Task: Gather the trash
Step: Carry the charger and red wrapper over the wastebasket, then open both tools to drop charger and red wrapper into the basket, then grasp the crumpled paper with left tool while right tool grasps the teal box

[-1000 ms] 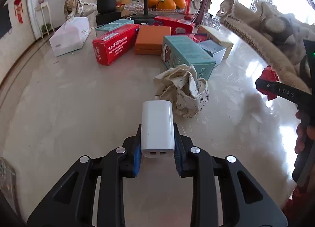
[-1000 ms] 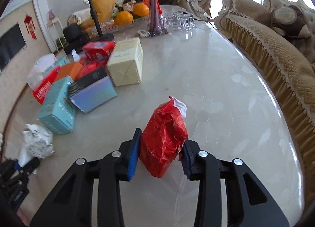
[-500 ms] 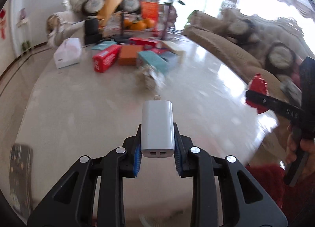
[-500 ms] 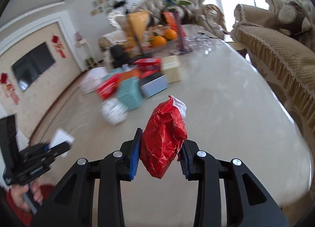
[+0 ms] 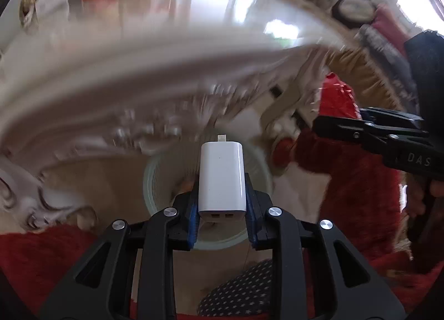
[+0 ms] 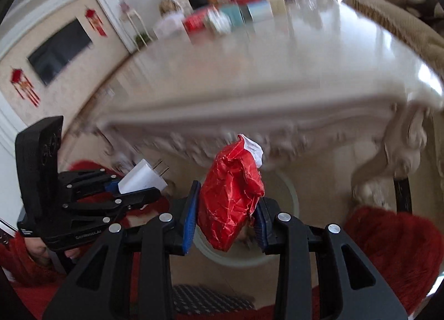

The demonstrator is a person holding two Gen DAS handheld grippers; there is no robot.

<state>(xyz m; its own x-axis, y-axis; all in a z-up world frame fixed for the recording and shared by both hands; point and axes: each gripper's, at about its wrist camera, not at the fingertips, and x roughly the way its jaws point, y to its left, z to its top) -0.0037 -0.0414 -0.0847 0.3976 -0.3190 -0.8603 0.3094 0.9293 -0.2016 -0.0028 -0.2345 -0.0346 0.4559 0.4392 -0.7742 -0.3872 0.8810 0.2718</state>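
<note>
Carved pale table (image 6: 277, 76), wall-mounted television (image 6: 59, 51), fringed sofa (image 6: 394, 17) — bright daylight

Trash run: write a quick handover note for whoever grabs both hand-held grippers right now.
Left hand-held gripper: shut on the white charger, above the pale round bin.
Right hand-held gripper: shut on the crumpled red wrapper, above the same bin on the floor, below the table edge.
Done: both items are picked up and held at the bin.
Left: release both. The boxes and crumpled paper further back on the table look blurred, so check them.
</note>
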